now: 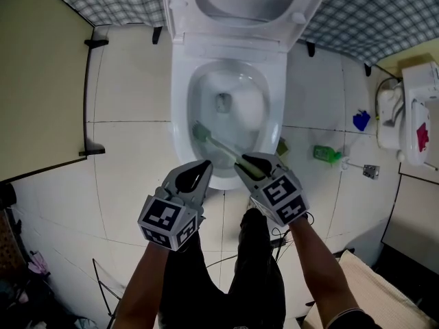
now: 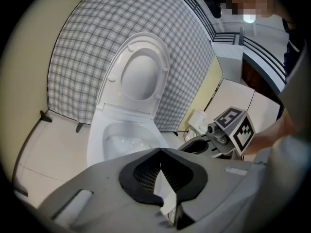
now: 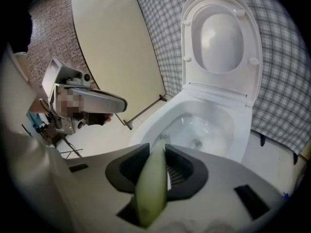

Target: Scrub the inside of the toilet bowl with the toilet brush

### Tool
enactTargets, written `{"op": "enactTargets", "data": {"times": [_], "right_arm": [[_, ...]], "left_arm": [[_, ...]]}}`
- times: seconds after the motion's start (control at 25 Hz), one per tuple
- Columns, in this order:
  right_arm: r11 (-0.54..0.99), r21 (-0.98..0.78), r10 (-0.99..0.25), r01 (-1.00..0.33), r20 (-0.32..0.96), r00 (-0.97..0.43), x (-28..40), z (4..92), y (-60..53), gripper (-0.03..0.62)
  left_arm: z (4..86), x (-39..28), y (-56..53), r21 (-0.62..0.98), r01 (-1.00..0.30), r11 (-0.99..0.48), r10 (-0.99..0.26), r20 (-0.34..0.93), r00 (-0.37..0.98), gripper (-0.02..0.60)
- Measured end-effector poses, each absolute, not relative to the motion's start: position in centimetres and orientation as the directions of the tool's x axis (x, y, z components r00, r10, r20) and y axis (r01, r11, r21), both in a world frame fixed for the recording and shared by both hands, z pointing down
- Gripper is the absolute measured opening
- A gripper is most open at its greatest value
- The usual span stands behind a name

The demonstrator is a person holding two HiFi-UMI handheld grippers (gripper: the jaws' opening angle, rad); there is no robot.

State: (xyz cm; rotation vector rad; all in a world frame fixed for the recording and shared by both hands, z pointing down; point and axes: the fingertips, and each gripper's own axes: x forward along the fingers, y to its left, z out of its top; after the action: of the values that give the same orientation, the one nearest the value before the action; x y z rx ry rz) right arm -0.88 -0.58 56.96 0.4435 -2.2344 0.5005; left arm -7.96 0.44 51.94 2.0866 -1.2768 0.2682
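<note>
The white toilet point(image 1: 180, 125) stands with its lid up; its bowl point(image 1: 230, 101) holds a little water. My right gripper point(image 1: 248, 162) is shut on the pale green handle point(image 3: 151, 183) of the toilet brush. The brush shaft slants down and left into the bowl, and its head point(image 1: 202, 133) rests against the bowl's left inner wall. In the right gripper view the handle fills the gap between the jaws of the right gripper point(image 3: 158, 147). My left gripper point(image 1: 204, 165) hangs over the bowl's front rim, to the left of the brush, shut and empty; the left gripper point(image 2: 159, 152) shows its pads meeting.
A green bottle point(image 1: 328, 154) lies on the tiled floor right of the toilet, near a blue object point(image 1: 361, 120) and a white unit point(image 1: 415, 115). A pale yellow panel point(image 1: 41, 81) stands at left. Checked covering point(image 1: 370, 12) lines the wall behind. The person's legs are below.
</note>
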Motion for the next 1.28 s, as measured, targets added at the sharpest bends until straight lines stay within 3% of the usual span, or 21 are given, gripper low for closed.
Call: {"op": "enactTargets", "data": {"times": [0.6,1.28], "right_arm": [[0.918,-0.224,0.020,-0.326,0.850,-0.526,5.0,55.0,4.3,0.109],[0.937,0.036,-0.158,-0.348,0.931,-0.328,8.8,55.9,-2.5,0.109]], "left_arm": [[52.2,-8.4,1.8,0.451,-0.842,-0.297,-0.693,0.505,0.515,0.009],[52.2,-7.6,2.6,0.470,-0.824,-0.317,-0.677,0.496,0.543,0.009]]}}
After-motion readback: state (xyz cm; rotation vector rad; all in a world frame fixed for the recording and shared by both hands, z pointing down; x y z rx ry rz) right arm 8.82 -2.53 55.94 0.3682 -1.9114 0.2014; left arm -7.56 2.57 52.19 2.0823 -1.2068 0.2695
